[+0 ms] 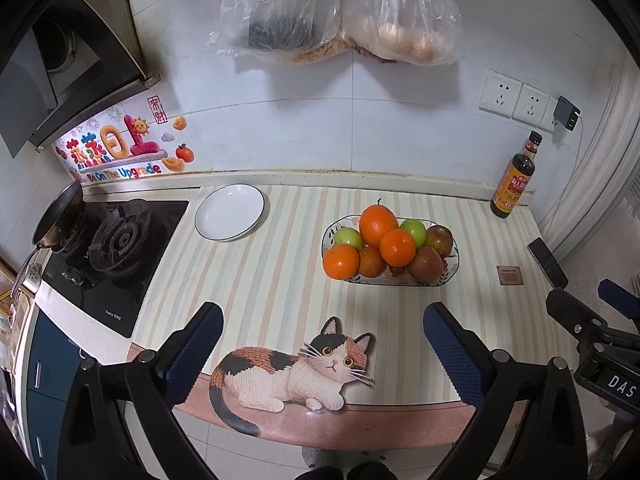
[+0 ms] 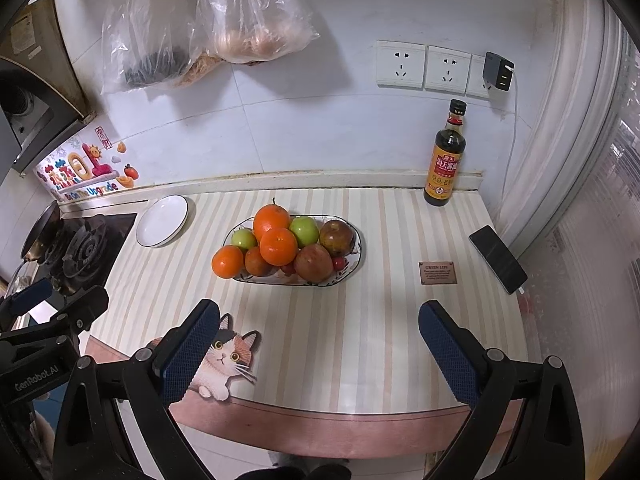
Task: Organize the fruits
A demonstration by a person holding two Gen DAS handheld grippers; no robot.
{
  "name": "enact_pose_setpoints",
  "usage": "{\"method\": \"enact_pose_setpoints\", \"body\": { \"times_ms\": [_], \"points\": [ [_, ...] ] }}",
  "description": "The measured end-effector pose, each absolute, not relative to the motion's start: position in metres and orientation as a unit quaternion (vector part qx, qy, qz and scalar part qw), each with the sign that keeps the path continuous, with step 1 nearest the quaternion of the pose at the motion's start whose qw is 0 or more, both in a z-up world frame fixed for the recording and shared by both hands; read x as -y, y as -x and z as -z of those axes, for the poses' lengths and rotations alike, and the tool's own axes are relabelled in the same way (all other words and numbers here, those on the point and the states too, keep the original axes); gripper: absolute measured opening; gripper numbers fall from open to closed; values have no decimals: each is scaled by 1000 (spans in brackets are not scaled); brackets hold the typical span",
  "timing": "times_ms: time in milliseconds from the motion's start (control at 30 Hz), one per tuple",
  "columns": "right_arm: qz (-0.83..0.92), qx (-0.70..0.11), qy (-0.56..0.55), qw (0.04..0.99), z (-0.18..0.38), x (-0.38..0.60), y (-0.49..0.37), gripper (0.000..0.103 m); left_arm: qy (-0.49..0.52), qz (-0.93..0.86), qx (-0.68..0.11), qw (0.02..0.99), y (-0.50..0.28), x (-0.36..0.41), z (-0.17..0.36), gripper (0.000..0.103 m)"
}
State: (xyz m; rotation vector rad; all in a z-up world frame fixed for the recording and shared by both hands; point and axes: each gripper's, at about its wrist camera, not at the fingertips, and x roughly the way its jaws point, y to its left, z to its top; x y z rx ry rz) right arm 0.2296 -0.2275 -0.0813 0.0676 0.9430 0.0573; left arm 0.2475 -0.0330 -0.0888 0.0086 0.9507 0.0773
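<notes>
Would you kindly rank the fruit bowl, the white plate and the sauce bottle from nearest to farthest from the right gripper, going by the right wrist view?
1. Fruit bowl, straight ahead of the right gripper.
2. White plate, back left by the stove.
3. Sauce bottle, back right against the wall; close to the plate's range, so this order is tentative.

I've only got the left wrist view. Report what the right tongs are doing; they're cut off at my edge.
Observer: The right tongs are wide open and empty, over the near part of the striped mat, short of the fruit dish.
Operator: Check the phone by the right wall; its near end is hidden from me.
Observer: The phone lies flat, screen dark, with a white plug at its near end.
Operator: Read me the small brown tag.
Observer: The tag is headed "GREEN LIFE"; the lines below are too small to read.
</notes>
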Motion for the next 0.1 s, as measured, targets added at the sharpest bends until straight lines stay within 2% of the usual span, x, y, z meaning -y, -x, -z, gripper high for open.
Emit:
{"method": "enact_pose_setpoints", "body": {
  "times_ms": [100],
  "points": [
    [-28,-455,-30,890,82,227,-230,102,-6,-37,-454,890,-247,33,89,103]
  ]
}}
